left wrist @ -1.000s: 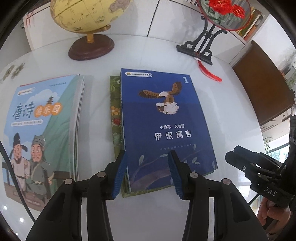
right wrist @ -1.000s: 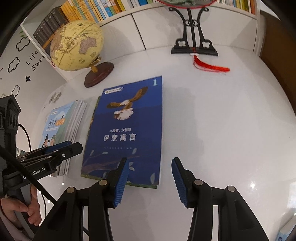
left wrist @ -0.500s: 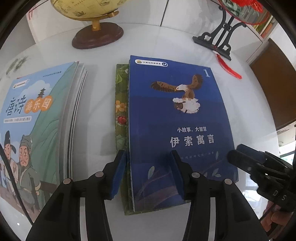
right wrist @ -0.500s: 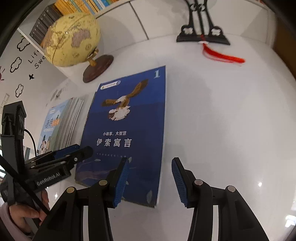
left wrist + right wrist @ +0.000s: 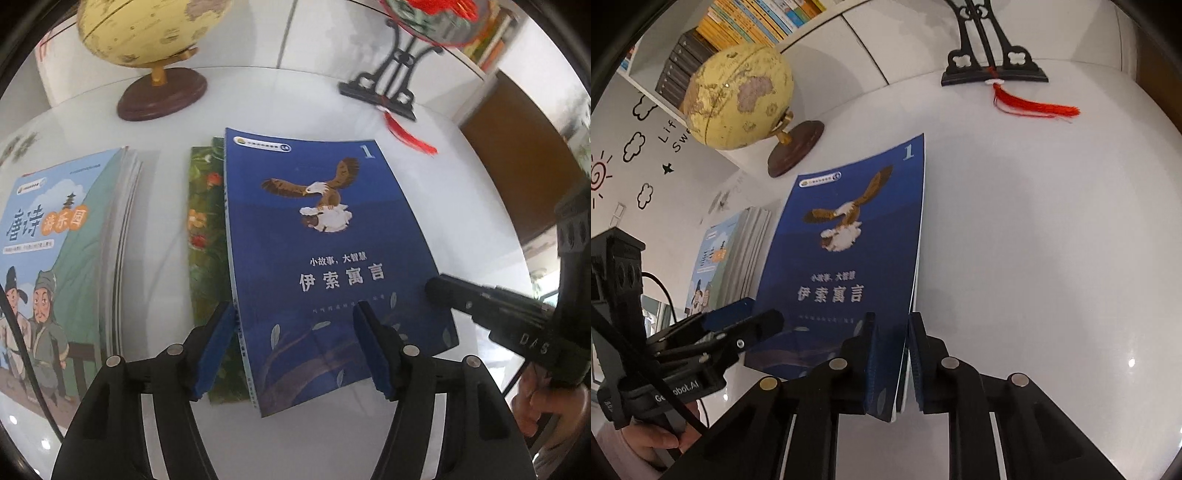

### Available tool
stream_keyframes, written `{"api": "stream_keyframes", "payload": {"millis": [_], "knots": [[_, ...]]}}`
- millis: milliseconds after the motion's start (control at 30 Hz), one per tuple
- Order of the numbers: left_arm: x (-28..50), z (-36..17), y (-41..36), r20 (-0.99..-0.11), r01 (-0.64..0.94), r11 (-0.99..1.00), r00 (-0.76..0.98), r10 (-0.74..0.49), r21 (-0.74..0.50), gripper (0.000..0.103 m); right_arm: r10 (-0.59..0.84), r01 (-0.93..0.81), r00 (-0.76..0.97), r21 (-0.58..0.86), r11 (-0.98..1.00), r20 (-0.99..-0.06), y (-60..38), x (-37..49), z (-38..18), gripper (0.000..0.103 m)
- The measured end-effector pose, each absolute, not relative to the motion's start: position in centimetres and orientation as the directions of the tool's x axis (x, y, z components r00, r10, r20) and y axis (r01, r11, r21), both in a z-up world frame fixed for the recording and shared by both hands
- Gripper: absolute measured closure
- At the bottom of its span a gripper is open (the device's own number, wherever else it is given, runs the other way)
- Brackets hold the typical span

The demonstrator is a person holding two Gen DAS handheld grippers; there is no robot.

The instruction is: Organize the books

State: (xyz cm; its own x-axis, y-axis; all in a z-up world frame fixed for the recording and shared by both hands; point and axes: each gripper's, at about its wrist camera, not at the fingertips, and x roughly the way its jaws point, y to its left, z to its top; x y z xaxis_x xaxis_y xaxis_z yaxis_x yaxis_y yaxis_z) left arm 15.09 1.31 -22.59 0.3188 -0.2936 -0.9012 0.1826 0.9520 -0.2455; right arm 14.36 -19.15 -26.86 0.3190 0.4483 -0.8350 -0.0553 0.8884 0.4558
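Blue book lies on a green book; right gripper closing on its right edge, left gripper opening above it, gripping nothing.

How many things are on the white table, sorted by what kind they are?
Books: 3, the blue eagle book, the green book under it, and the light blue cartoon book
Globes: 1, the yellow globe
Ornament stands: 1, the black stand with a red tassel
Total: 5
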Motion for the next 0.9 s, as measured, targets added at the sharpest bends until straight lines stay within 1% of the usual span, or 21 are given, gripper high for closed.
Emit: {"api": "stream_keyframes", "payload": {"millis": [133,200,367,400,467,567,667,733,800,867,900], "knots": [[13.6,-21.9,-0.1,-0.905,0.222,0.954,0.330,-0.268,-0.201,0.040,0.422,-0.082,0.304,0.418,0.905,-0.854,-18.8,13.5,-26.0,0.087],[13.1,-21.7,-0.3,-0.903,0.236,0.949,0.327,-0.280,-0.209,0.040,0.411,-0.098,0.295,0.400,0.911,-0.863,-18.7,12.8,-25.8,0.087],[11.9,-22.3,0.1,-0.911,0.254,0.937,0.276,-0.308,-0.240,0.040,0.429,-0.058,0.262,0.429,0.901,-0.865,-20.0,11.7,-26.3,0.087],[11.7,-22.3,0.0,-0.909,0.262,0.935,0.275,-0.312,-0.241,0.038,0.418,-0.055,0.250,0.418,0.907,-0.873,-20.1,11.5,-26.6,0.087],[11.6,-22.4,-0.1,-0.912,0.262,0.943,0.297,-0.283,-0.207,0.037,0.409,-0.044,0.233,0.411,0.911,-0.882,-20.3,11.2,-27.1,0.087],[12.0,-22.7,0.1,-0.919,0.245,0.953,0.306,-0.249,-0.177,0.037,0.432,-0.019,0.217,0.439,0.899,-0.875,-20.6,11.5,-27.6,0.087],[12.6,-23.7,0.5,-0.938,0.218,0.960,0.262,-0.229,-0.173,0.037,0.442,-0.014,0.199,0.448,0.894,-0.875,-20.6,12.2,-28.1,0.086],[12.8,-24.4,1.0,-0.943,0.188,0.960,0.224,-0.247,-0.207,0.037,0.463,0.009,0.177,0.472,0.882,-0.868,-20.8,12.6,-28.6,0.084],[12.7,-24.4,1.2,-0.936,0.172,0.959,0.235,-0.261,-0.225,0.036,0.496,0.039,0.177,0.510,0.860,-0.850,-21.2,12.6,-29.2,0.080],[12.9,-24.4,1.0,-0.936,0.166,0.958,0.226,-0.268,-0.234,0.031,0.527,0.049,0.184,0.543,0.838,-0.830,-21.4,12.6,-29.4,0.073],[12.9,-24.5,0.9,-0.937,0.167,0.958,0.224,-0.267,-0.233,0.031,0.547,0.052,0.189,0.564,0.824,-0.816,-21.4,12.6,-29.5,0.066]]}}
